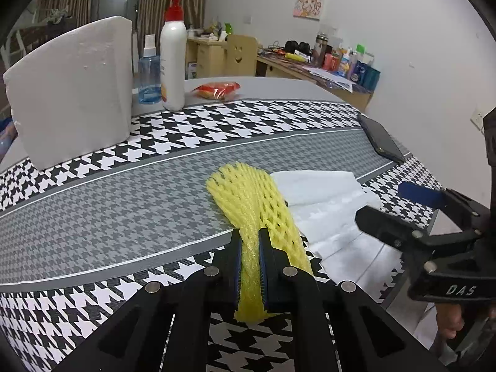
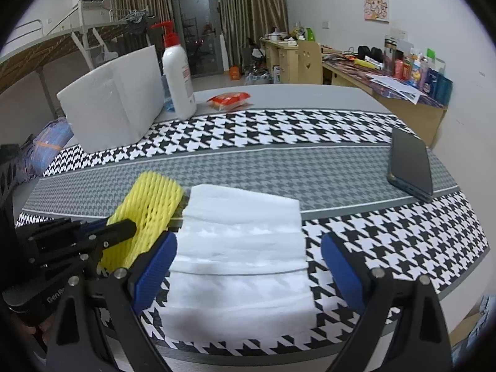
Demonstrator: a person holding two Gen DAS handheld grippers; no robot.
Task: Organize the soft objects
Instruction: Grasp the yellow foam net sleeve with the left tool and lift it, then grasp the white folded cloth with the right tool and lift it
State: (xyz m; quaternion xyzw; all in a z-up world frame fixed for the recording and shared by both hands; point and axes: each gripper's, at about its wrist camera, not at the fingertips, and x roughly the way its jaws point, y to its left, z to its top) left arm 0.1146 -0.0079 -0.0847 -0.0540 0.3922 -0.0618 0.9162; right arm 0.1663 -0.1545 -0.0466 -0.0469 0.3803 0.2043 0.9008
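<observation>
Currently yellow foam fruit net (image 1: 251, 207) is pinched by left gripper (image 1: 250, 235) nr tabletop (image 1: 93, 204) front edge; right gripper (image 2: 248, 257), fingers wide, straddles white tissue (image 2: 245, 248). Net could snag tissue if dragged.

One yellow foam net (image 1: 254, 198), one white cloth (image 2: 245, 248), two bottles (image 1: 173, 52), one phone (image 2: 410, 164).

The yellow foam mesh sleeve (image 1: 248, 198) looks soft and spongy, its net of strands matt. Beside it, the white padded fabric sheet (image 2: 245, 248) is fleecy and quilted in bands. The houndstooth-printed black, white and grey mat (image 1: 124, 204) appears smooth with a slight sheen. The white foam block (image 1: 74, 93) is pebbly and matt; the white plastic pump bottle (image 1: 173, 59) is glossy.
</observation>
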